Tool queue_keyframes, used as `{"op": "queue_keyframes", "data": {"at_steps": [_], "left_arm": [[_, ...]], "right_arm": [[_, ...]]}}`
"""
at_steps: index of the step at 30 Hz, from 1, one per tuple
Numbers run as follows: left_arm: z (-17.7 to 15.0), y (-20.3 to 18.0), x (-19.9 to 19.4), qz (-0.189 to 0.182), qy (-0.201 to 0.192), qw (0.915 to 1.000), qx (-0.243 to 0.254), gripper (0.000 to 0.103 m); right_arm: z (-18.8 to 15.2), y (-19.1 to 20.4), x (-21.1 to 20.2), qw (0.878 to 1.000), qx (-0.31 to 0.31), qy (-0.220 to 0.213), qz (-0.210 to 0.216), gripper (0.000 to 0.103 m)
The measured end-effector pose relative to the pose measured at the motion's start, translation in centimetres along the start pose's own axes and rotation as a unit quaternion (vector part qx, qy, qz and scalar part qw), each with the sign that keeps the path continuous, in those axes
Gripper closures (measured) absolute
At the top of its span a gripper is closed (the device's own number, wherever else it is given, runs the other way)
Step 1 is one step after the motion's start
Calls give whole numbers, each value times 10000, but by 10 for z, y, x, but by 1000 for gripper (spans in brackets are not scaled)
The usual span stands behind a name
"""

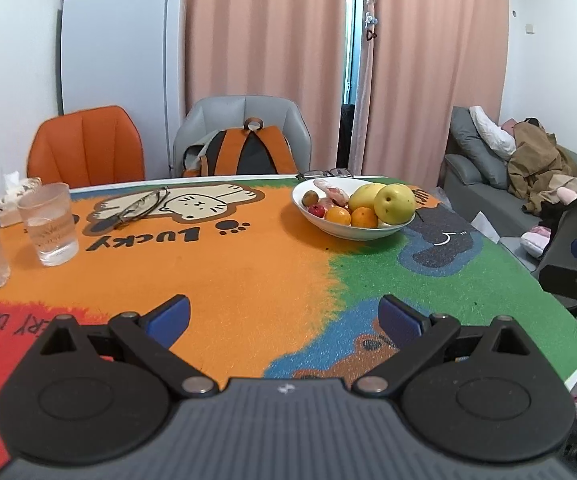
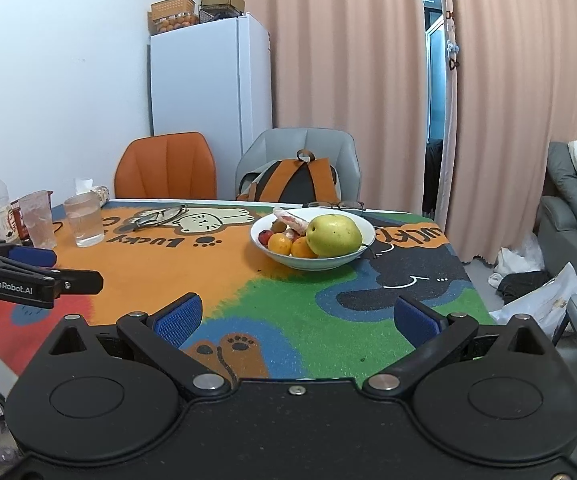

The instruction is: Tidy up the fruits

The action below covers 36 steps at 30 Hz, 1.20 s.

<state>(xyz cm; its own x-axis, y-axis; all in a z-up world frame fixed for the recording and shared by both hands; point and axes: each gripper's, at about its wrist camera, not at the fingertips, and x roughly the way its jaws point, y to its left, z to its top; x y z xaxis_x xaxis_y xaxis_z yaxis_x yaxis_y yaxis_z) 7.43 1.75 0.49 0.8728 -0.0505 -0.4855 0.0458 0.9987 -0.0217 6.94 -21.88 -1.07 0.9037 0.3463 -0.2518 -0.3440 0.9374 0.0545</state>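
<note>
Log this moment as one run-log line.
left gripper: open, empty | right gripper: open, empty | fruits: in white bowl | stage: approach, nothing grasped

Your left gripper (image 1: 284,318) was black with blue ribbed pads (image 1: 170,317), silver pivot screws, grey ribbed housing. Your right gripper (image 2: 297,320) matched, black housing. "GenRobot.AI" lettering showed white on the left one.

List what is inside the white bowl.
The white bowl holds two yellow-green pears, two oranges, a small red fruit, a brownish one and a pink packet. Anything underneath is hidden.
</note>
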Motion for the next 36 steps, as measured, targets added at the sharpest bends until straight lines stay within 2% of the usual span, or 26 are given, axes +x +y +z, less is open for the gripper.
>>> {"op": "queue_keyframes", "data": {"at_steps": [10,18,23,36], "left_arm": [[-17,-2,-24,-37,-5,10000,-73,3],[-26,0,-35,-23,-22,9998,-187,3],[-29,-6,-44,-18,-188,9998,-55,3],[-33,-21,-55,-141,-320,9993,158,3]], "right_arm": [[-12,3,-16,9999,128,55,21,0],[-17,3,-29,9999,151,-58,-7,0],[-20,5,-32,9999,90,-70,-20,0],[-24,12,-37,9999,-22,-117,1,0]]}}
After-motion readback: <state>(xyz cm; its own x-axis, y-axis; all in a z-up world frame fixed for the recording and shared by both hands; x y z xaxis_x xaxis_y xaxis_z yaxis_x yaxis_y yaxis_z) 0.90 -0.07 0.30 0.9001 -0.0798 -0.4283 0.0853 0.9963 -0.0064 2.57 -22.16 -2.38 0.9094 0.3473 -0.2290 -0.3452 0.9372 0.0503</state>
